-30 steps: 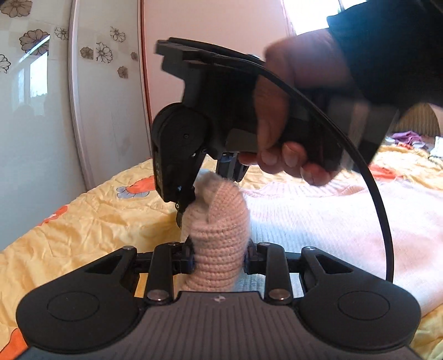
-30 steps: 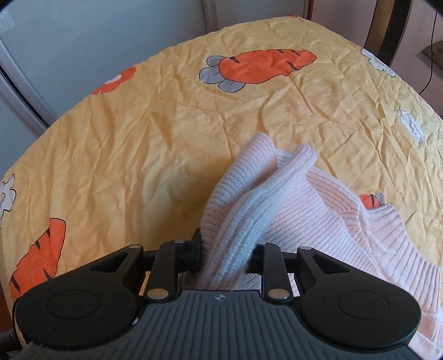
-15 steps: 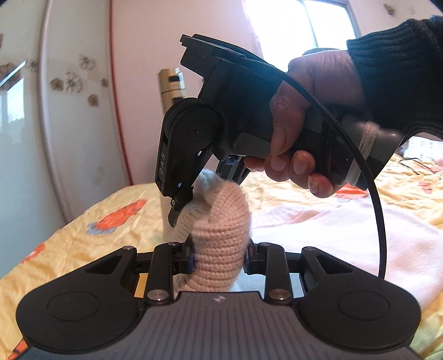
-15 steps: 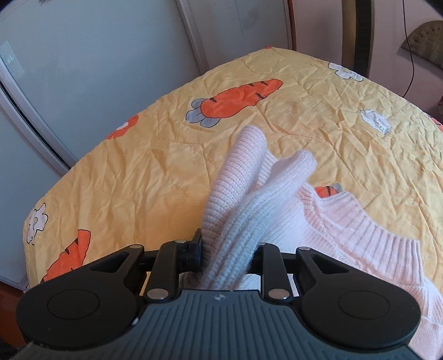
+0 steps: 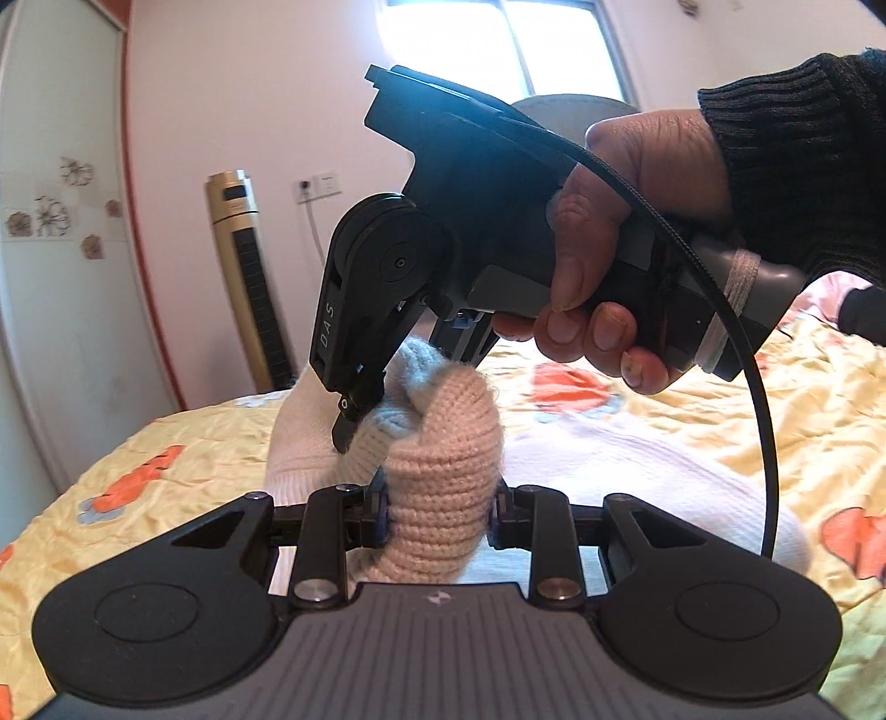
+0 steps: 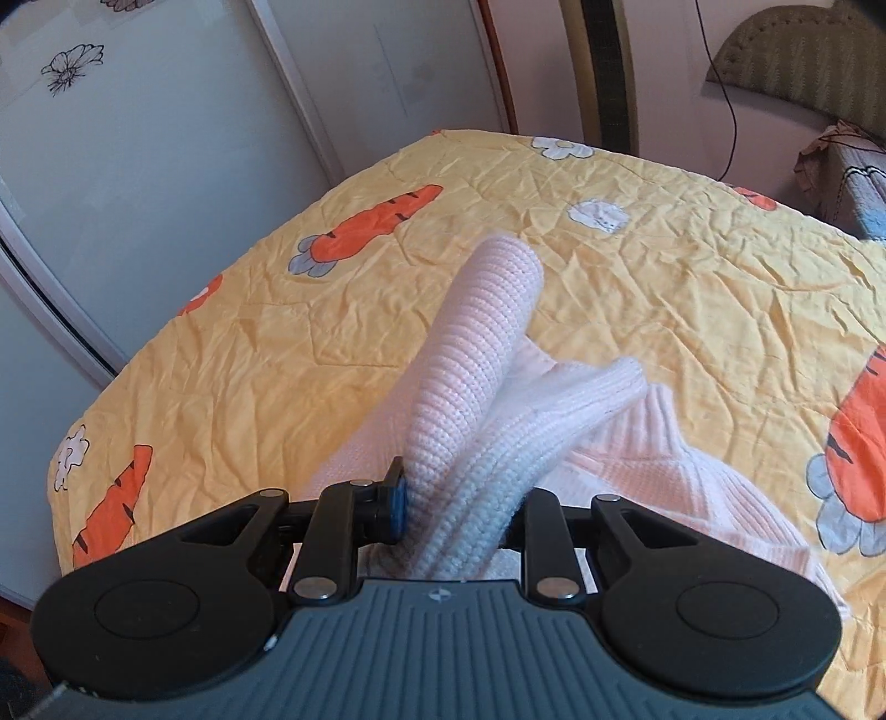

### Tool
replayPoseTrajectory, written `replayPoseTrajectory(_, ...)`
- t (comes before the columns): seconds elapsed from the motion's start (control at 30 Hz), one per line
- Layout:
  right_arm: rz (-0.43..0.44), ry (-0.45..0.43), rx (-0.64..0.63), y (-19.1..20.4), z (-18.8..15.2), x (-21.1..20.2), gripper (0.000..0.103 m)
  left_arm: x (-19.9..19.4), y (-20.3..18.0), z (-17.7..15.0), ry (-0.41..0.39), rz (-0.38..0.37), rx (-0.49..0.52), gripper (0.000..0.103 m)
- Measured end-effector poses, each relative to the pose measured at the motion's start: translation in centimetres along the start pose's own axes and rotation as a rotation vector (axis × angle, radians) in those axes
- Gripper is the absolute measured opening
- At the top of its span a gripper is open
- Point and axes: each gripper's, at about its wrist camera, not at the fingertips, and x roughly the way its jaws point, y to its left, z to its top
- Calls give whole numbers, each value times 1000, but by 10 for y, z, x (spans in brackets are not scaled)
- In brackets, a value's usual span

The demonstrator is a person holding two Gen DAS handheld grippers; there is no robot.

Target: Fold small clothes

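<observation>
A pale pink knitted sweater lies on the yellow bedspread, one end lifted off it. My left gripper is shut on a bunched fold of the sweater's knit. Just beyond it in the left wrist view, the right gripper, held by a hand in a dark sleeve, pinches the same raised bunch from above. In the right wrist view my right gripper is shut on two ribbed folds of the sweater that stick up past its fingers; the ribbed hem trails to the right.
The yellow bedspread with orange carrot prints covers the bed; its edge curves at left beside sliding wardrobe doors. A gold tower fan stands against the pink wall. A bright window is behind, and a black cable loops off the right gripper.
Both grippers have carried the gripped sweater end sideways and slightly up across the bed. The view has swung from the wardrobe doors toward the fan and window. Both grips are unchanged.
</observation>
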Motion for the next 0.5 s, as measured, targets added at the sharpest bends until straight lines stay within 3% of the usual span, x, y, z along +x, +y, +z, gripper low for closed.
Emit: replayPoseTrajectory(0.5, -24, -29, 90, -78, -57, -44, 25, 12, -67, 9, 17, -126, 66, 30)
